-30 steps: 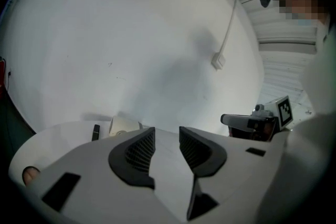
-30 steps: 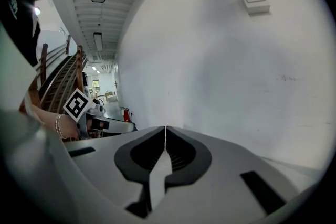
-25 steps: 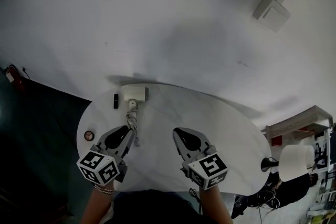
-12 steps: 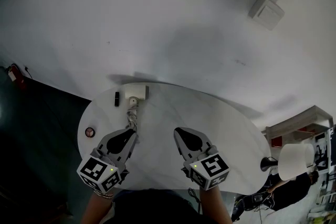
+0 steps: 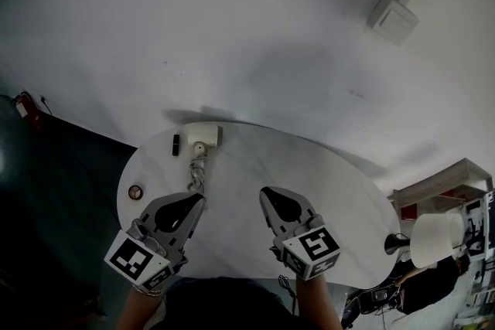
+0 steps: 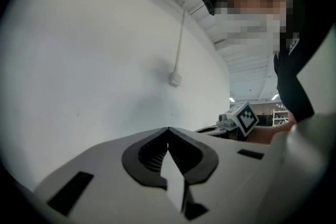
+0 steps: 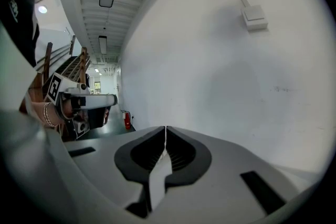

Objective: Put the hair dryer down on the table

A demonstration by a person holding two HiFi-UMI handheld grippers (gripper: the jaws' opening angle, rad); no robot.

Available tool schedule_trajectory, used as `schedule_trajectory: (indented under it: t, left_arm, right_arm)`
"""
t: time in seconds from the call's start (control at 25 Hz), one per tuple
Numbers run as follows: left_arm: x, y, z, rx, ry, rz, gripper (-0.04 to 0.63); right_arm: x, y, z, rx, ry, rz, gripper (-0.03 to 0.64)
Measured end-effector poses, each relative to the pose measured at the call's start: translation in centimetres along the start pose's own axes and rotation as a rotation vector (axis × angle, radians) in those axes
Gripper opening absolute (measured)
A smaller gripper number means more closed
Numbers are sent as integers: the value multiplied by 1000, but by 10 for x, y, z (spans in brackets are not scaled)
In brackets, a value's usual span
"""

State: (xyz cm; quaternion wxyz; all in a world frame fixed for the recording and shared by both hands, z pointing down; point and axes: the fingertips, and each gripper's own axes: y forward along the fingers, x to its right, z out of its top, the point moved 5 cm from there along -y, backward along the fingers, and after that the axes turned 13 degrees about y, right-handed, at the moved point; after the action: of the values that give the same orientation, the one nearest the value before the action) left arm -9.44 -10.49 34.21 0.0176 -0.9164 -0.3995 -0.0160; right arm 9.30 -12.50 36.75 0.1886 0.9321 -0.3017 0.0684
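White oval desk (image 5: 332, 197): carries every item listed; its far edge is against the pale wall.
Cream plastic hair dryer (image 5: 199, 137): lies on the desk at the far edge, close to the wall and well apart from both tongs. Judged already set down, so the task looks done or all but done.
Pale twisted cord (image 5: 197, 175): runs from the hair dryer toward the near edge and ends just ahead of the left tongs. It probably lies as it fell when the dryer was placed.
Left tongs (image 5: 198, 201): jaws have just been closing and now meet, with nothing between them. They are held above the near edge, pointing level at the wall, which reads as pulling back after a release.
Right tongs (image 5: 267, 192): jaws together and empty, hanging over the near edge and taking no part.
Small black oblong item (image 5: 176, 144): just left of the hair dryer; what it is cannot be told.
Small round item (image 5: 135, 191): near the left rim of the desk; possibly a lidded tin, too small to tell.
Containers: none seen open; contents not visible.
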Motion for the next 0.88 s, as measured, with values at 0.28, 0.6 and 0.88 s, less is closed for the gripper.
schedule_trajectory:
  t: [0.28, 0.6, 0.88]
  left_arm:
    - [0, -7, 13, -2, 55, -17, 17]
    - [-8, -18, 29, 63, 19, -32, 17]
    - [-26, -30, 33, 32, 43, 38, 17]
  right_arm:
    - [-1, -7, 8, 34, -11, -4, 20]
    - [-5, -19, 26, 85, -36, 9, 20]
    - [-16, -24, 47, 127, -85, 41, 20]
